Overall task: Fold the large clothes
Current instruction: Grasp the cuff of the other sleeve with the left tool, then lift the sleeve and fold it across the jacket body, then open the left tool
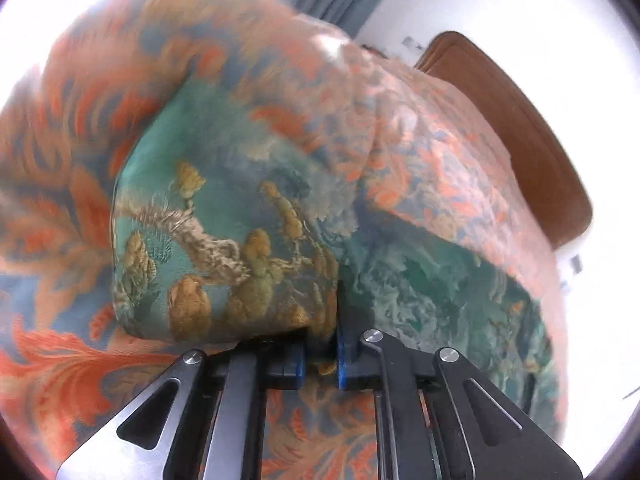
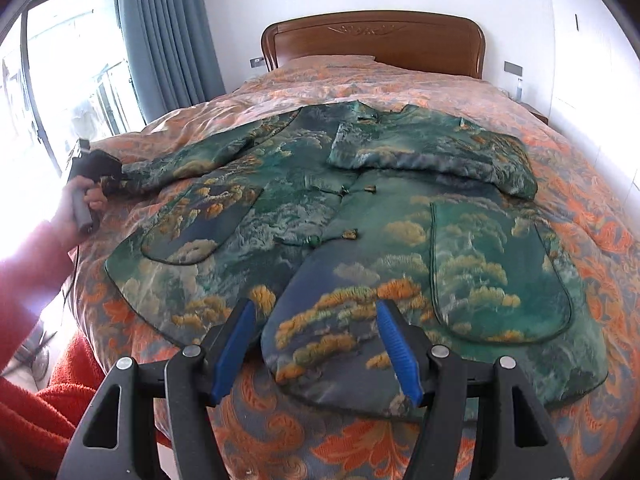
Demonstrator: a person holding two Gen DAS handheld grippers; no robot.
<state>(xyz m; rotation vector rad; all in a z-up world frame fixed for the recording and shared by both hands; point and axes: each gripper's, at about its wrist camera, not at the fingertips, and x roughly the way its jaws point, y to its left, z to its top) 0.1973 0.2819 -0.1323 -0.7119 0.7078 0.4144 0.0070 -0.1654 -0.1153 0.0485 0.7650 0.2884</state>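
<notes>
A green brocade jacket (image 2: 360,220) with gold cloud patterns lies front up on the bed. One sleeve (image 2: 432,152) is folded across its chest. The other sleeve (image 2: 192,156) stretches out to the left. At that sleeve's end a hand holds my left gripper (image 2: 108,180). In the left wrist view the left gripper (image 1: 322,344) is shut on the cuff (image 1: 224,248), with cloth pinched between its blue pads. My right gripper (image 2: 316,312) stands open just above the jacket's near hem, nothing between its fingers.
An orange and blue floral bedcover (image 2: 320,448) lies under the jacket. A wooden headboard (image 2: 372,36) stands at the far end, with blue curtains (image 2: 168,40) and a bright window to the left. A red sleeve (image 2: 24,280) shows at the lower left.
</notes>
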